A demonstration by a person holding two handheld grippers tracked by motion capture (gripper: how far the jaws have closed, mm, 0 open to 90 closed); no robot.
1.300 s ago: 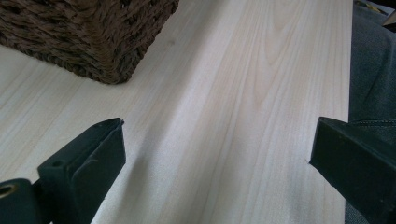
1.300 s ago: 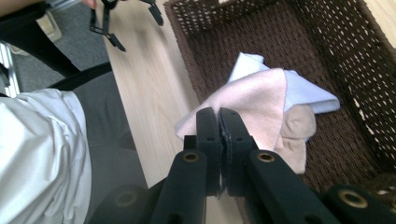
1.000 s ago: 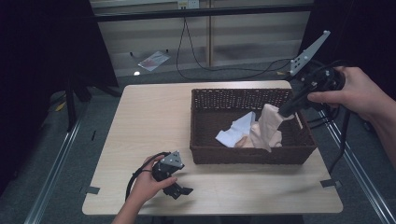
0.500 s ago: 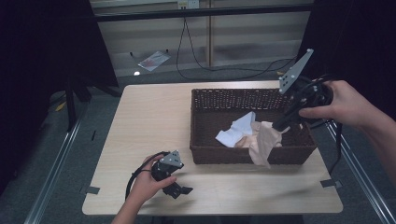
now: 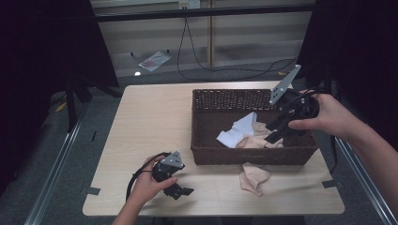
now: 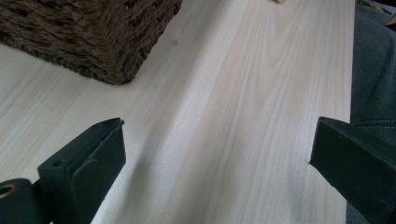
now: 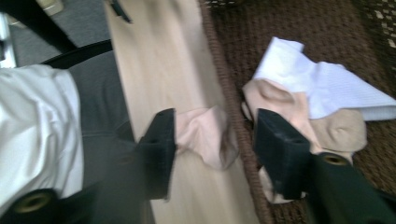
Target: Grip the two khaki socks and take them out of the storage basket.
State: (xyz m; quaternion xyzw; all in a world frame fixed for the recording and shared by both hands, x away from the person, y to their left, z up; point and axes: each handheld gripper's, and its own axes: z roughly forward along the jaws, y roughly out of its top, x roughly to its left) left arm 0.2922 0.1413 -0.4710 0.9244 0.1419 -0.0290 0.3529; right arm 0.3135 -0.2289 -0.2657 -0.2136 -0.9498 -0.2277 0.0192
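A person is working at a pale wooden table bearing a dark wicker basket. The right gripper is hovering over the basket's near wall, jaws apart and empty. A beige sock is lying on the table just outside the basket; a white cloth and more beige socks are lying inside. The left gripper is resting near the front edge, jaws apart. Emptying the basket seems under way; next likely calls for reaching in and closing on another item.
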